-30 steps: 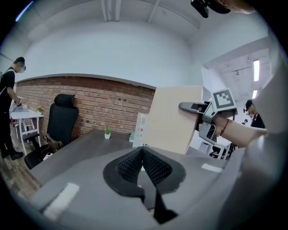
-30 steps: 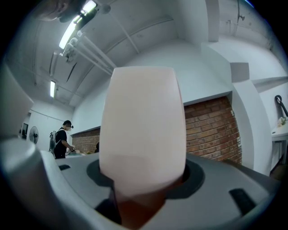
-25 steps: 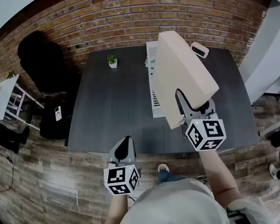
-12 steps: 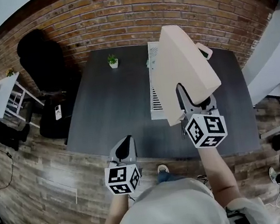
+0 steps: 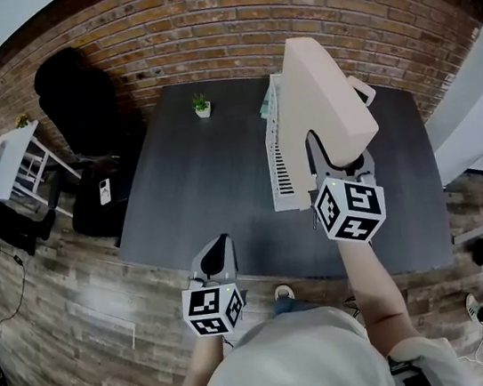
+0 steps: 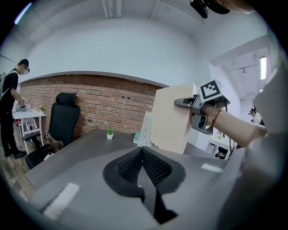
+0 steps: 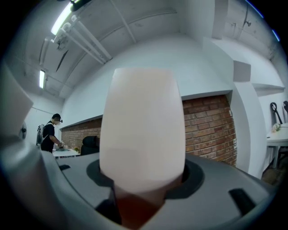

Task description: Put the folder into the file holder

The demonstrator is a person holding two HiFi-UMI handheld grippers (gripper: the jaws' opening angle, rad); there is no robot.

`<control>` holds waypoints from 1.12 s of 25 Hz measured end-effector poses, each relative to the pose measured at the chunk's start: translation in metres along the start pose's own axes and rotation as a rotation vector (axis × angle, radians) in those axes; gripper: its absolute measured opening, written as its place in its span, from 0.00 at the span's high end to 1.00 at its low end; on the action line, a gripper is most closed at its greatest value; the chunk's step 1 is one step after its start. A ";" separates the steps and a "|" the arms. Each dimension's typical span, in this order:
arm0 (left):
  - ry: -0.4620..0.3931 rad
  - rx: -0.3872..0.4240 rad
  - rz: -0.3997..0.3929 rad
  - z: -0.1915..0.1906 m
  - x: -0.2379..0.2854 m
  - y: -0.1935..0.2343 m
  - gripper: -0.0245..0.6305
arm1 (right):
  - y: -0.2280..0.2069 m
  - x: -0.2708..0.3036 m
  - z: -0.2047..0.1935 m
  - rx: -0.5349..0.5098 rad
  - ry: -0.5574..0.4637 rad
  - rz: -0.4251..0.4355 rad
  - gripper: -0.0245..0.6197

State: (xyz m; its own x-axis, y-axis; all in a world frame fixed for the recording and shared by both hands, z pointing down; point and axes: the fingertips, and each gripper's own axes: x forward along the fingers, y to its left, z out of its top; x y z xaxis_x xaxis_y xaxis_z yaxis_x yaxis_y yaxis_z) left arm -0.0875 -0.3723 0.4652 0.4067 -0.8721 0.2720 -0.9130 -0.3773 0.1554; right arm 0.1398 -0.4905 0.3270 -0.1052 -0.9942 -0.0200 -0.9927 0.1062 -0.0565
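The right gripper (image 5: pixel 337 162) is clamped on a beige folder (image 5: pixel 319 106), its jaws standing fairly wide because the folder is thick; in the right gripper view the pale folder fills the space between the jaws and rises straight up out of them. The grip sits at the folder's near, lower end, with one dark finger lying along the folder's broad face. The folder is in the air above the dark grey table (image 5: pixel 195 185), tilted, its far end reaching towards the brick wall (image 5: pixel 199 32). Its lower left part overlaps the white mesh file holder (image 5: pixel 279 166), which stands on the table just left of it. From the head view I cannot tell whether the folder touches the holder or only hangs over it, but it is not down inside a slot. The left gripper (image 6: pixel 142 150) has its jaws pressed together with nothing between them; it hangs low by the table's near edge, well apart from the folder and the holder. A small potted plant (image 5: pixel 201 105) stands near the table's far edge, and a black office chair (image 5: pixel 78 102) is off the table's left end. A person (image 6: pixel 10 112) stands at the far left.
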 end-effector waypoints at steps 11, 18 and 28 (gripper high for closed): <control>0.005 0.003 0.007 0.003 0.012 0.005 0.95 | 0.003 0.039 -0.001 0.008 0.017 -0.022 0.54; 0.013 0.001 0.026 0.003 0.014 0.012 0.95 | 0.015 0.053 -0.008 -0.004 0.013 -0.045 0.54; 0.022 -0.001 0.042 0.003 0.013 0.018 0.95 | 0.022 0.057 -0.031 -0.012 -0.026 -0.082 0.54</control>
State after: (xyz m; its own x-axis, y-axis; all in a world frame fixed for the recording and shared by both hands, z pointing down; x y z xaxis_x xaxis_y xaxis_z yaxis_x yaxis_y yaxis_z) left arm -0.0990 -0.3911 0.4690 0.3687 -0.8800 0.2994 -0.9292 -0.3401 0.1447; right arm 0.1106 -0.5453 0.3553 -0.0224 -0.9989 -0.0416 -0.9986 0.0243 -0.0465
